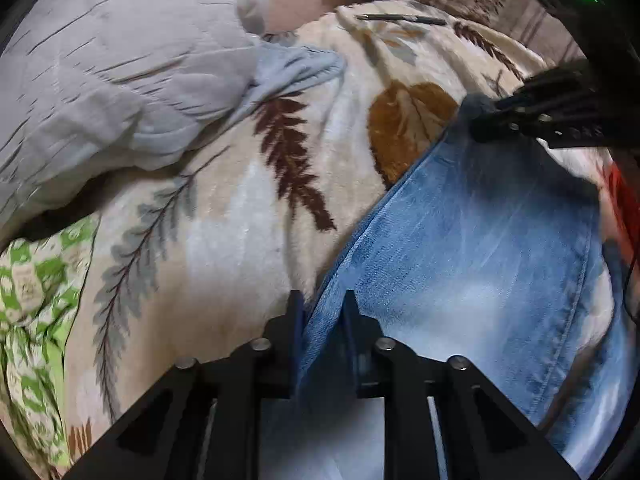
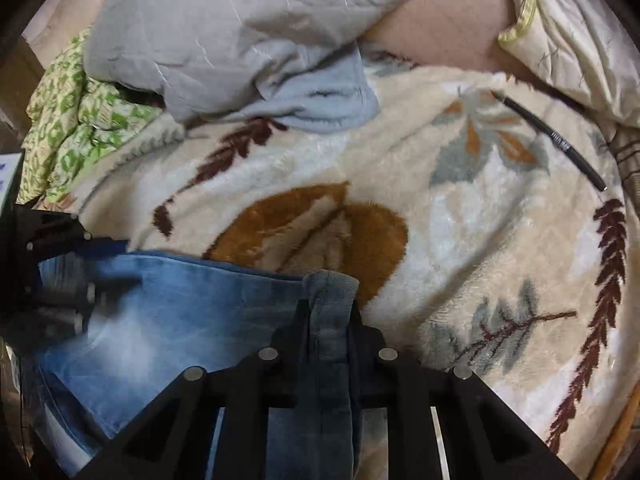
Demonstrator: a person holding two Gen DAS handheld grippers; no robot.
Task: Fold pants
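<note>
The pants [image 2: 168, 320] lie on the blanket [image 2: 460, 220], pen [image 2: 556, 144] beyond, quilt [image 2: 224, 28] behind.

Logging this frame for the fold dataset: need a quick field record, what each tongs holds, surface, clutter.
garment: jeans, blue denim, stretched between both tongs
left tongs: shut on a jeans edge
right tongs: shut on a thick hemmed jeans edge
surface: blanket, cream with leaf print
clutter: pen on blanket, apart from jeans; grey quilt at far side; green cloth at left
fold state: cannot tell
</note>
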